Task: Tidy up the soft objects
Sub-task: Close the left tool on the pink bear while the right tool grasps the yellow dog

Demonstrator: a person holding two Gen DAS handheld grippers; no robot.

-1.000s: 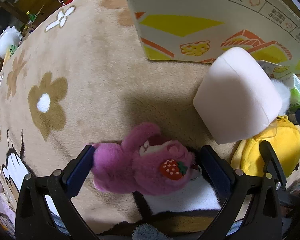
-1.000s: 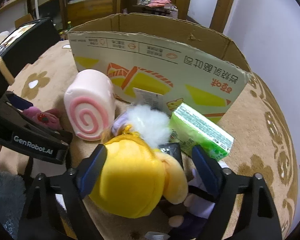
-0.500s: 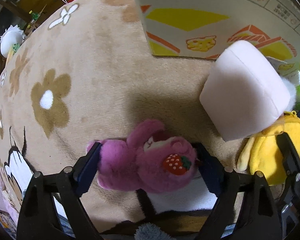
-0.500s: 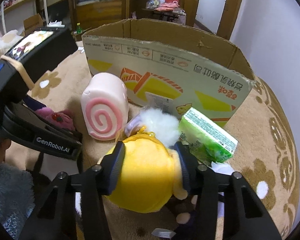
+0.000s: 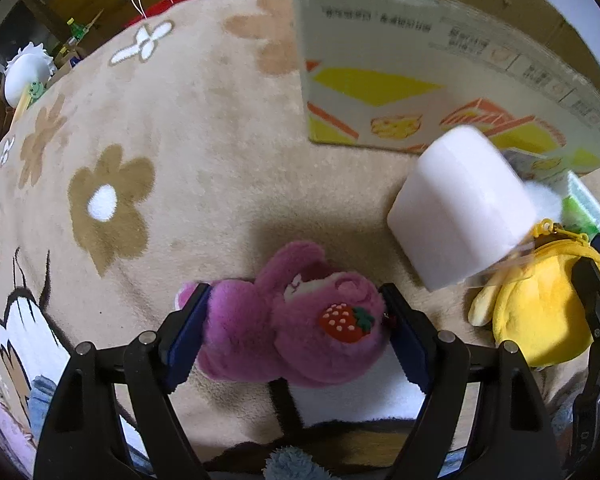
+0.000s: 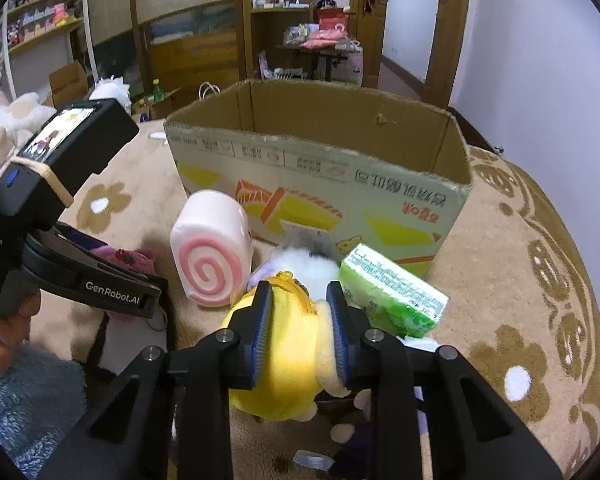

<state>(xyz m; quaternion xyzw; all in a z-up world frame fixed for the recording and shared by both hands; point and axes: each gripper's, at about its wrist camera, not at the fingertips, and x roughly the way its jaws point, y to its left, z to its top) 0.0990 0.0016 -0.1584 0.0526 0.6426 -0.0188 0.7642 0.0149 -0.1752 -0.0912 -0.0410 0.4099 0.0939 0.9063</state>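
— Between the pads of the left gripper [image 5: 294, 330]: one purple bear plush [image 5: 296, 338] with a strawberry patch, squeezed from both sides over the beige flowered rug [image 5: 172, 184]. Jaws wide but clamped on it.

— And on the right side?

— Right gripper [image 6: 300, 332] pinched tight on one yellow plush pouch [image 6: 284, 372], pads sunk deep into its soft body. Just beyond it, one fluffy white toy [image 6: 308, 264].

— Other pieces, counted?

— One pink swirl-roll cushion [image 6: 212, 256] standing between bear and pouch, near the box wall. One green packet [image 6: 392, 292] right of the pouch, beside the box. One open cardboard box [image 6: 320, 168] at the far side, printed in yellow and orange.

— Changed from a second ago?

— Left jaws narrowed only a little, from loosely flanking the bear to pressing its fur. Right jaws closed a great deal, from wide around the pouch to nipping a narrow fold of it. Both views raised somewhat: more of the box rim and its inside showing now.

— Holder visible?

— Only a hand [image 6: 4, 332] at the near left, wrapped around the left gripper's handle.
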